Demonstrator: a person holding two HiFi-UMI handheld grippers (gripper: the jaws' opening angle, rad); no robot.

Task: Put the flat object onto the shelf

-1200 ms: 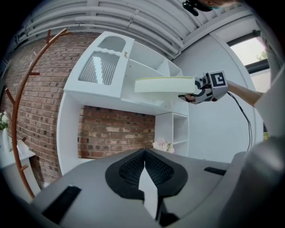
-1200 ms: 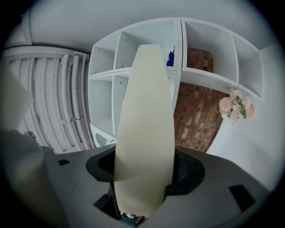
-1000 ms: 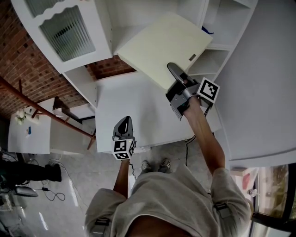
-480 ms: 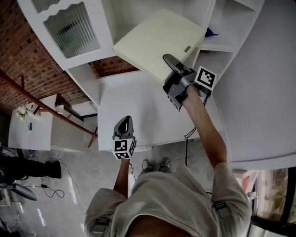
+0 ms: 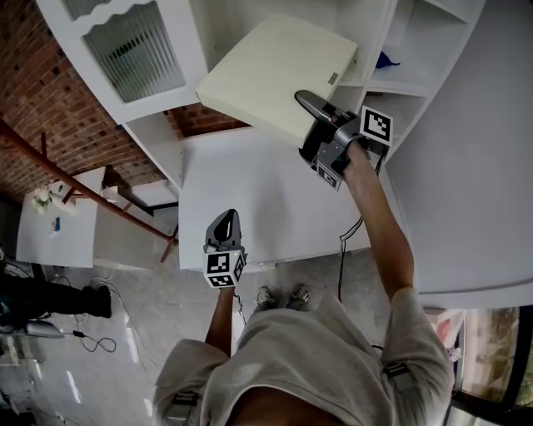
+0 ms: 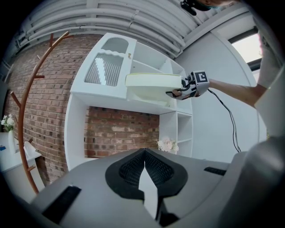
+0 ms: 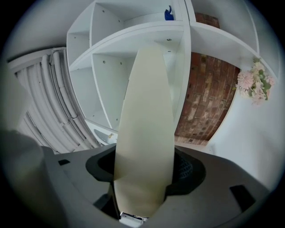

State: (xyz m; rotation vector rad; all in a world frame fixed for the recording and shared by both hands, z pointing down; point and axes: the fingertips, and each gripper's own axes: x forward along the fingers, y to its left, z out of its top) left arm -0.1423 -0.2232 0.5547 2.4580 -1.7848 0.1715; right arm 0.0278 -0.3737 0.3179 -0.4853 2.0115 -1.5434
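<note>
The flat object [image 5: 275,79] is a cream slab-shaped box, held up in front of the white shelf unit [image 5: 391,83]. My right gripper [image 5: 306,104] is shut on its near edge. In the right gripper view the flat object [image 7: 144,129] runs edge-on from between the jaws of the right gripper [image 7: 144,180] toward a shelf board [image 7: 142,38]. The left gripper view shows the flat object [image 6: 153,80] level with an upper shelf, with the right gripper [image 6: 183,91] behind it. My left gripper [image 5: 223,226] hangs low over the white counter, its jaws [image 6: 144,162] shut with nothing in them.
A small blue thing [image 7: 168,13] sits in an upper compartment. A cabinet door with ribbed glass [image 5: 133,54] stands left of the shelves. Pale flowers [image 7: 254,84] sit by the brick wall. A white counter [image 5: 250,200] lies below. A copper rack [image 6: 26,111] rises at the left.
My right gripper has carried the flat object a little up and toward the shelves, tilting it slightly. The left gripper has stayed where it was.
</note>
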